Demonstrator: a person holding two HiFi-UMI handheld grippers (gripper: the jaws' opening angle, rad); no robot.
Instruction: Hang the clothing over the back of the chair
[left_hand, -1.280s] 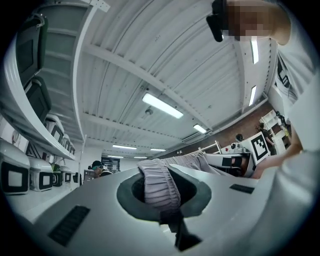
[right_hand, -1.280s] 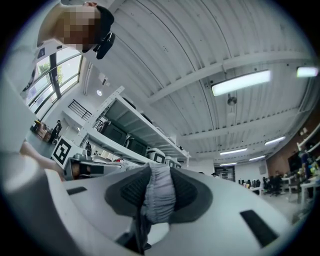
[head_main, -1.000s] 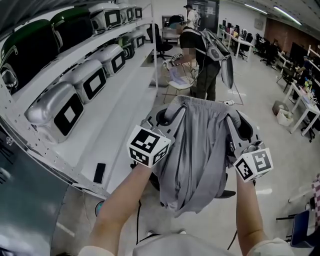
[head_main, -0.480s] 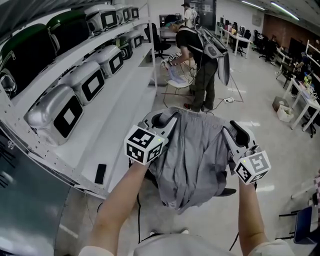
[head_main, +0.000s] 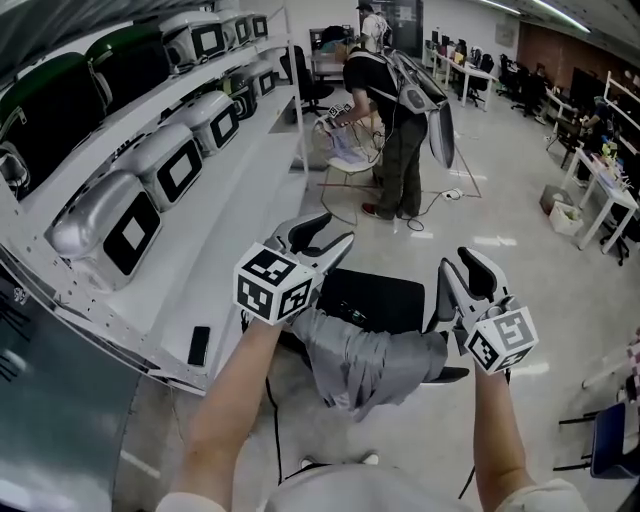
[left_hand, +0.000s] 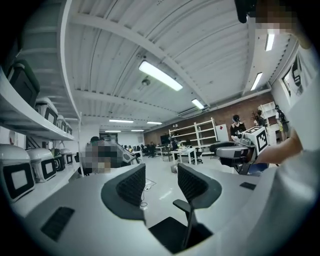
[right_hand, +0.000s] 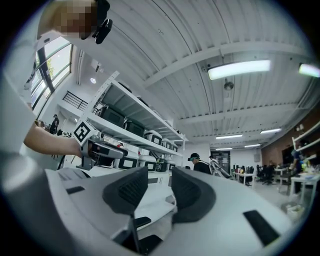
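Observation:
The grey clothing (head_main: 365, 362) lies draped over the back of the black office chair (head_main: 378, 298), just below and between my two grippers. My left gripper (head_main: 322, 236) hovers above the chair's left side; its jaws are opening with nothing between them. My right gripper (head_main: 455, 273) hovers above the chair's right side, jaws also opening and empty. In the left gripper view, the left gripper (left_hand: 160, 185) points across the chair's seat (left_hand: 170, 235) and armrest (left_hand: 183, 205). In the right gripper view, the right gripper (right_hand: 157, 187) holds nothing either. Neither gripper touches the cloth.
Long white shelves (head_main: 240, 215) with grey cases (head_main: 105, 215) run along the left. A dark phone (head_main: 199, 345) lies on the lower shelf's edge. A person (head_main: 400, 110) bends over a white chair at the back. Desks and chairs stand at the right.
The grey clothing has left both grippers and dropped onto the chair's back, uncovering the black seat. Both grippers opened and sank a little.

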